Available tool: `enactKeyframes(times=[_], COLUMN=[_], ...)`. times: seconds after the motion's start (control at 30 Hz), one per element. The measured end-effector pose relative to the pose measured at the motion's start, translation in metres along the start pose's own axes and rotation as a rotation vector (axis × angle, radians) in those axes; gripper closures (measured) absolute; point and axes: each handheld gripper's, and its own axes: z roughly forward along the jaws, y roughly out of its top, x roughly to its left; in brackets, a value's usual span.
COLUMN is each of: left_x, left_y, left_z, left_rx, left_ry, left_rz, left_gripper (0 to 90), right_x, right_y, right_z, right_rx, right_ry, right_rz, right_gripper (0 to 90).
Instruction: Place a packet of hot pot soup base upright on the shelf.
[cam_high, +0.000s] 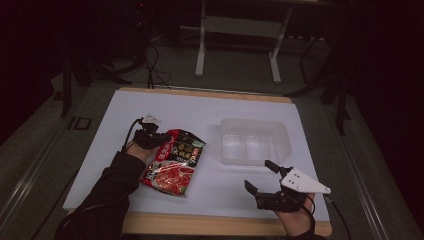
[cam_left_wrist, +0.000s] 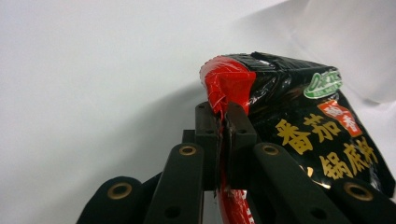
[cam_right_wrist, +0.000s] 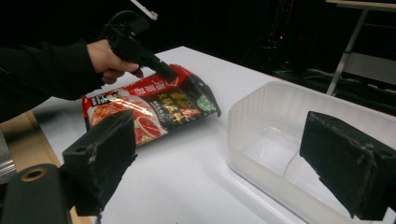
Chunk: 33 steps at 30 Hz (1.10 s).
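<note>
Two hand-held grippers are showing over the white table top (cam_high: 160, 107) in the high view. The left gripper (cam_high: 161, 138) is sitting at the upper left edge of a glossy red and black plastic food pouch with yellow lettering (cam_high: 174, 162), which is lying flat-ish on the table left of centre, its far end raised a little toward the jaws. The right gripper (cam_high: 260, 177) is hanging near the front edge of the table, its jaws standing wide apart with nothing between them, just in front of a clear rectangular plastic container with an inner divider (cam_high: 254, 141), which is resting right of centre and apart from the pouch. In the left gripper view, the left gripper (cam_left_wrist: 225, 112) is pinching the crumpled red corner of the pouch (cam_left_wrist: 299, 126), its two black jaws pressed together on the film with no gap left, the pouch hanging off to the right above the table (cam_left_wrist: 93, 70). In the right gripper view, the right gripper (cam_right_wrist: 224, 144) is holding its jaws fully spread and empty, framing the container (cam_right_wrist: 280, 126) close ahead; farther off, the left gripper (cam_right_wrist: 169, 73) is clamping the pouch (cam_right_wrist: 154, 105) at its far edge.
</note>
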Motion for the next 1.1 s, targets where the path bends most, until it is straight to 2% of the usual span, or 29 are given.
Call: enactKeyframes(times=[0.07,0.3,0.5,0.57,0.67,1.1], left_x=[-0.005,-0.019,-0.025,-0.030,-0.038,-0.062], left_y=[0.001,0.004,0.003,0.004,0.004,0.005], left_z=[-0.010,-0.030,-0.041,-0.046,-0.051,-0.076], left_rx=[-0.037,-0.105,-0.144,-0.155,-0.176,-0.233], left_ry=[-0.010,-0.019,-0.040,-0.038,-0.046,-0.106], left_rz=[0.003,0.034,0.038,0.065,0.082,0.139], left_gripper=[87.3,87.4,87.8,87.9,87.9,87.8], right_x=[0.000,0.000,0.000,0.000,-0.001,-0.001], right_y=[0.000,0.000,0.001,0.001,0.001,0.003], right_z=[0.000,-0.001,-0.002,-0.002,-0.002,-0.002], right_rx=[0.000,-0.007,-0.012,-0.010,-0.009,-0.008], right_ry=[-0.001,0.003,-0.005,-0.006,-0.008,-0.003], right_rz=[0.001,0.009,0.010,0.008,0.009,0.018], right_gripper=[10.7,10.7,10.7,10.7,10.7,10.7])
